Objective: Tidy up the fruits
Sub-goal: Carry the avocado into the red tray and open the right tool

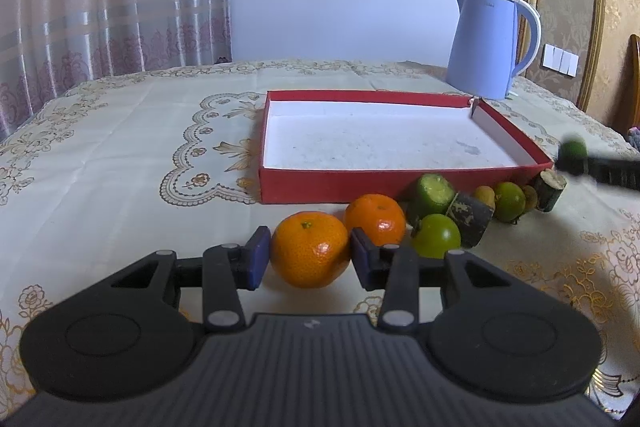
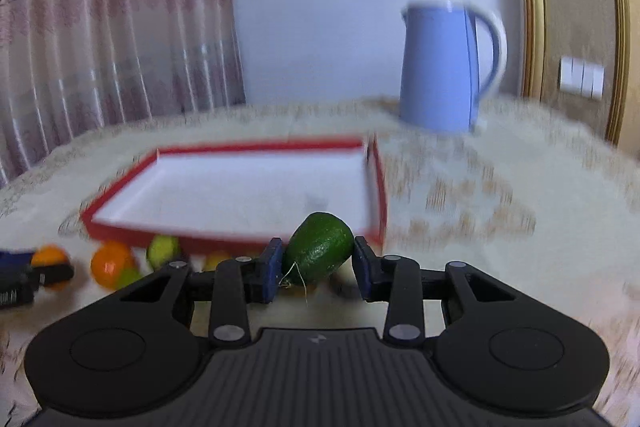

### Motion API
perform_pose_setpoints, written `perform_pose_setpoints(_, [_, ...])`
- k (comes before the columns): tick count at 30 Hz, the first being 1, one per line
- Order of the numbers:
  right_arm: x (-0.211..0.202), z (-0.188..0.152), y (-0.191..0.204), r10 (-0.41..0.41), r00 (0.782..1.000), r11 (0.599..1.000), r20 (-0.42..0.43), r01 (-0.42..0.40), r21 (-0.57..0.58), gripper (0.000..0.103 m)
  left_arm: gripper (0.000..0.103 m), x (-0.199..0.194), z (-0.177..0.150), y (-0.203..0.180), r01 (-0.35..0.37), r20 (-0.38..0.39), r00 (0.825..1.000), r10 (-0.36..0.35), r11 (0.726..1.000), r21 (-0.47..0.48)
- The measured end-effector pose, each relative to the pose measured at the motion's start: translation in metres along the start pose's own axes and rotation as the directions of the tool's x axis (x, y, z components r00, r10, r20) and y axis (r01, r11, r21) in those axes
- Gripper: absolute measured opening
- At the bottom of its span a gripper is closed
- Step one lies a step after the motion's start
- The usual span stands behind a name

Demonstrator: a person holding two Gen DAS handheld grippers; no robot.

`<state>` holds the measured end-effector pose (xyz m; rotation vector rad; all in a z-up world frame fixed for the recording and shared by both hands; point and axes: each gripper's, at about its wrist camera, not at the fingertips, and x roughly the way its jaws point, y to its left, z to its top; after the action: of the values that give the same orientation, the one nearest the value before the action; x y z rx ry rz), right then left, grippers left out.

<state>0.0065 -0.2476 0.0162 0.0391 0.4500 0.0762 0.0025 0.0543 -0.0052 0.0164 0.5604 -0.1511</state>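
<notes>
Left hand-held gripper (image 1: 310, 259): jaws clamped on an orange (image 1: 310, 249). Right hand-held gripper (image 2: 316, 269): jaws clamped on a green fruit (image 2: 318, 247), angled slightly downward.

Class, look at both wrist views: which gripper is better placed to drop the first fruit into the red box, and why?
Probably the right. The right gripper holds a dark green fruit clear of the table, just before the red box. The left gripper clamps an orange that seems to rest on the tablecloth.
</notes>
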Motion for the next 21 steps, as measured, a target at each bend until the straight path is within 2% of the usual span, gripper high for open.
perform_pose_setpoints(3, [0.02, 0.021, 0.001, -0.029, 0.999, 0.999, 0.036, 0.03, -0.041, 0.036, 0.039, -0.001, 0.0, -0.001, 0.0, 0.002, 1.0, 0.0, 1.0, -0.001])
perform_pose_setpoints(10, [0.106, 0.039, -0.004, -0.008, 0.991, 1.0, -0.134, 0.006, -0.021, 0.036, 0.039, 0.0, 0.001, -0.006, 0.008, -0.003, 1.0, -0.008, 1.0, 0.01])
perform_pose_setpoints(17, [0.141, 0.032, 0.001, -0.023, 0.977, 0.999, -0.21, 0.017, -0.034, 0.038, 0.039, 0.007, 0.003, -0.01, 0.017, -0.016, 1.0, -0.017, 1.0, 0.02])
perform_pose_setpoints(19, [0.139, 0.032, 0.003, -0.041, 0.979, 0.998, -0.198, 0.032, -0.05, 0.045, 0.039, 0.009, 0.003, -0.011, 0.018, -0.021, 1.0, -0.018, 1.0, 0.02])
perform_pose_setpoints(21, [0.133, 0.032, 0.002, -0.036, 0.981, 0.999, -0.189, 0.028, -0.042, 0.059, 0.039, 0.01, 0.003, -0.011, 0.017, -0.022, 1.0, -0.017, 1.0, 0.021])
